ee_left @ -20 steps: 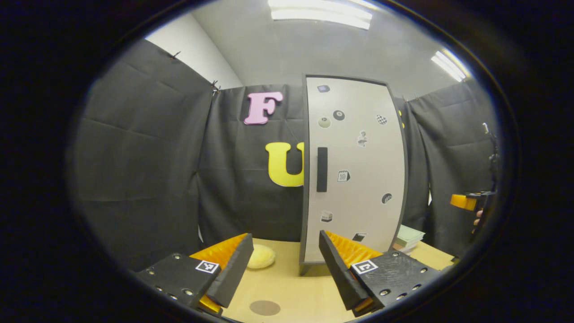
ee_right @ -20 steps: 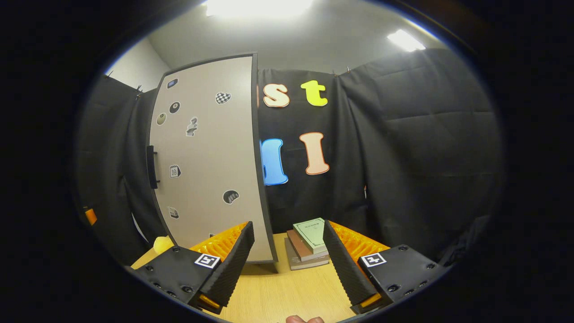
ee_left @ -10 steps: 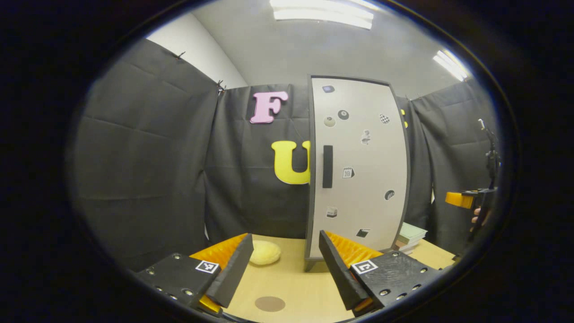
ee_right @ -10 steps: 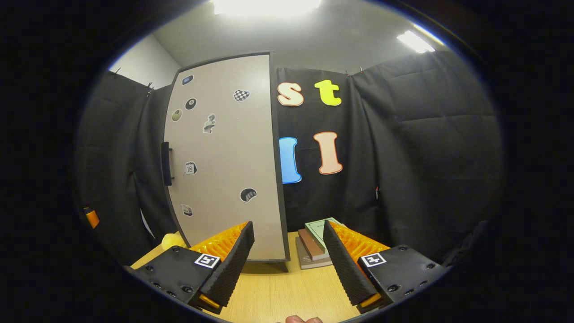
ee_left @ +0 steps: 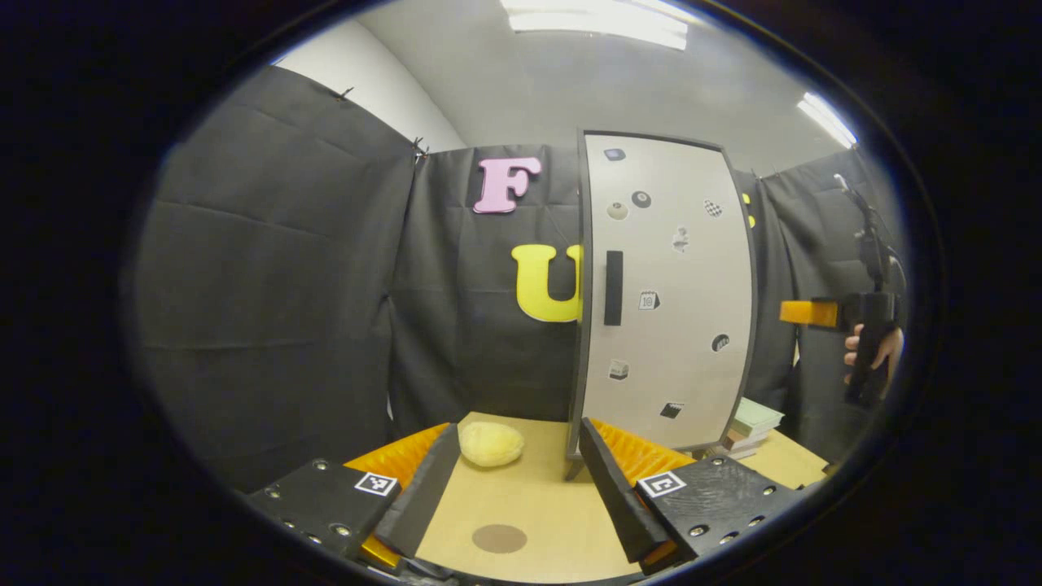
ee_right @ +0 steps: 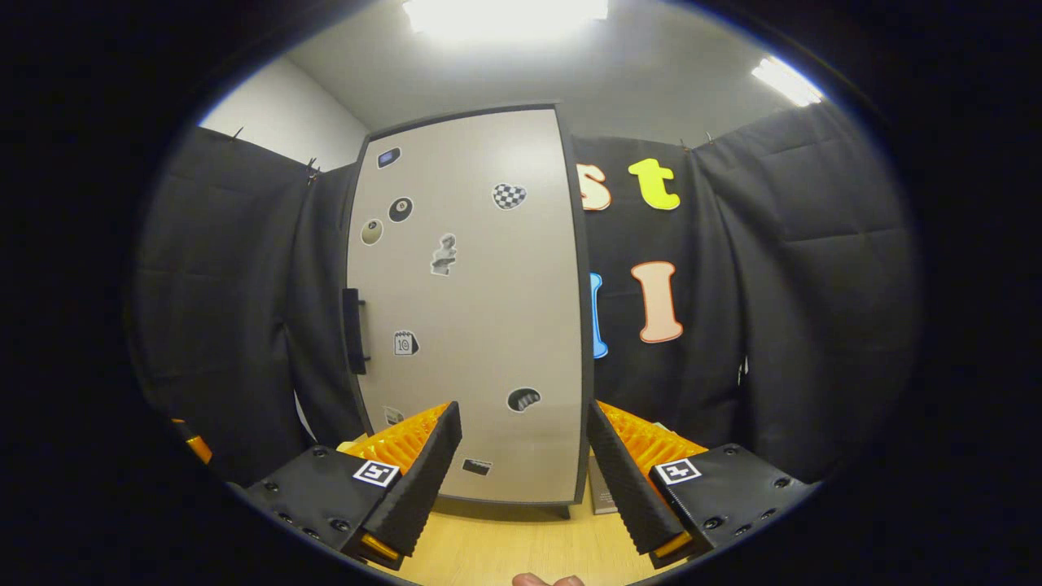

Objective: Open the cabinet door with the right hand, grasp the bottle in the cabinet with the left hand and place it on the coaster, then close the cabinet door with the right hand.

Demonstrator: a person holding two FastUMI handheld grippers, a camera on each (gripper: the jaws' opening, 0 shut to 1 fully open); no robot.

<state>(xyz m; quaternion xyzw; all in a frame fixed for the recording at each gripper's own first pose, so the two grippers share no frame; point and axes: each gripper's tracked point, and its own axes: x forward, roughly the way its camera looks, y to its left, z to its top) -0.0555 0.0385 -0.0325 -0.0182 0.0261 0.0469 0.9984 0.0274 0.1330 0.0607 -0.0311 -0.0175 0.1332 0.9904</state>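
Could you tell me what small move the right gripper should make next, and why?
Probably steer the open right gripper up and left toward the dark handle on the cabinet door: the door is closed, and the gripper sits apart from it, below and to the right of the handle.

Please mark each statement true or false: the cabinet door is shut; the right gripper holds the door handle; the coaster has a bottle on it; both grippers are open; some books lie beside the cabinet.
1. The cabinet door is shut. True: it lies flat across the front.
2. The right gripper holds the door handle. False: the handle is apart from it, up and to the left, with nothing between the fingers.
3. The coaster has a bottle on it. False: the brown coaster lies bare on the table.
4. Both grippers are open. True: the left gripper also has a wide gap.
5. Books lie beside the cabinet. True: a small stack sits on its right in the left gripper view.
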